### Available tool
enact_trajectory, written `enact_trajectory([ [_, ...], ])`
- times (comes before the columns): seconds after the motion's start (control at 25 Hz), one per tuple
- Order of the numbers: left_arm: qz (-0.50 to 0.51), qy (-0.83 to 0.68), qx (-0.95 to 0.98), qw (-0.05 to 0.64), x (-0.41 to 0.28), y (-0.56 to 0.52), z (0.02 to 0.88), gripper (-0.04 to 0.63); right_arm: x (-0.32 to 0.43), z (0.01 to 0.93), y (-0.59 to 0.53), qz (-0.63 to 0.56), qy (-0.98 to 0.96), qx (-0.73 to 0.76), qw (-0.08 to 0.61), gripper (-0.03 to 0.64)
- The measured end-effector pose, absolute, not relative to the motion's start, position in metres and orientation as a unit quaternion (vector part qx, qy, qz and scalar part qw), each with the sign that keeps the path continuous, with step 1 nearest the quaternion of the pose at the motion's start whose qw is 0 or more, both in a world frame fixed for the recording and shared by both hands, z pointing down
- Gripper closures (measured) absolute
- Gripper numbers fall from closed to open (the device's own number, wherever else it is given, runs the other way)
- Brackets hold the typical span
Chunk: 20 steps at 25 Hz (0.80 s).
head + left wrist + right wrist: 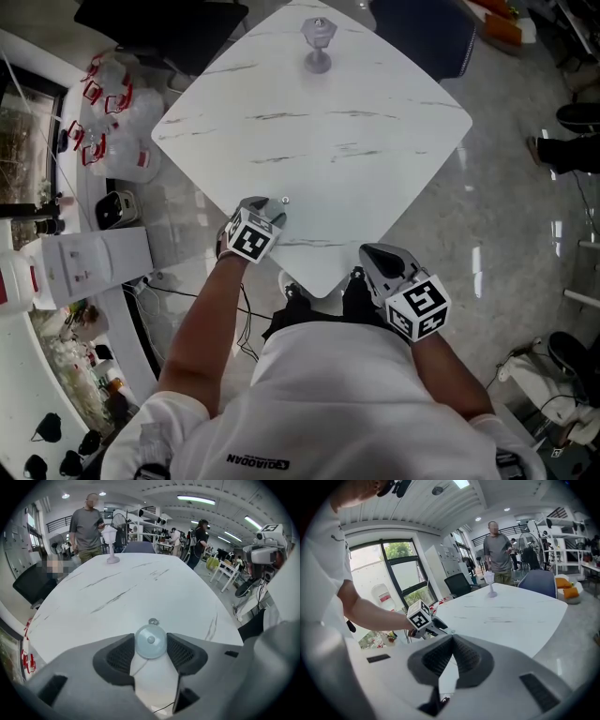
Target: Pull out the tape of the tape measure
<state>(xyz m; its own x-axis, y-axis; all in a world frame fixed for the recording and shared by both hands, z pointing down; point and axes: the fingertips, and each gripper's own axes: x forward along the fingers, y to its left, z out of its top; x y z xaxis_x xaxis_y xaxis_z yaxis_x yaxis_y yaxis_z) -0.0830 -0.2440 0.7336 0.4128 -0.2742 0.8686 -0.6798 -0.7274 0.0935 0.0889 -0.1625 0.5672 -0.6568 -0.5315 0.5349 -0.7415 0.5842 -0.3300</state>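
A small round pale-blue tape measure (pixel 150 641) lies on the white marble table (pixel 319 122) near its front corner. My left gripper (pixel 150 645) is shut on it, one pad pressing each side. A small metal ring tab (pixel 153 621) pokes out of its far side and rests on the tabletop. In the head view the left gripper (pixel 272 212) sits at the table's near left edge, with the tab (pixel 285 200) just beyond it. My right gripper (pixel 371 254) hangs off the table's front corner, shut with nothing in it (pixel 451 641).
A clear stemmed glass object (pixel 318 42) stands at the table's far end. A person (pixel 86 527) stands behind it, and others are further back. A blue chair (pixel 422 33) and a black chair (pixel 30 585) flank the table. A white dispenser (pixel 84 262) stands to the left.
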Motion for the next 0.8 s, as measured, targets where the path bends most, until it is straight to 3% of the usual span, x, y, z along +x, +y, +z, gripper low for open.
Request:
enact_trajectory([
  [0.28,0.455,-0.301,0.81,0.215,-0.082,-0.241,0.716,0.373,0.09,0.553,-0.163,0.252,-0.875,0.369,0.188,0.612],
  [0.8,0.353,-0.361,0.861,0.06,-0.073,-0.248,0.542,0.373,0.086,0.471,-0.176,0.157,-0.899,0.382,0.148,0.611],
])
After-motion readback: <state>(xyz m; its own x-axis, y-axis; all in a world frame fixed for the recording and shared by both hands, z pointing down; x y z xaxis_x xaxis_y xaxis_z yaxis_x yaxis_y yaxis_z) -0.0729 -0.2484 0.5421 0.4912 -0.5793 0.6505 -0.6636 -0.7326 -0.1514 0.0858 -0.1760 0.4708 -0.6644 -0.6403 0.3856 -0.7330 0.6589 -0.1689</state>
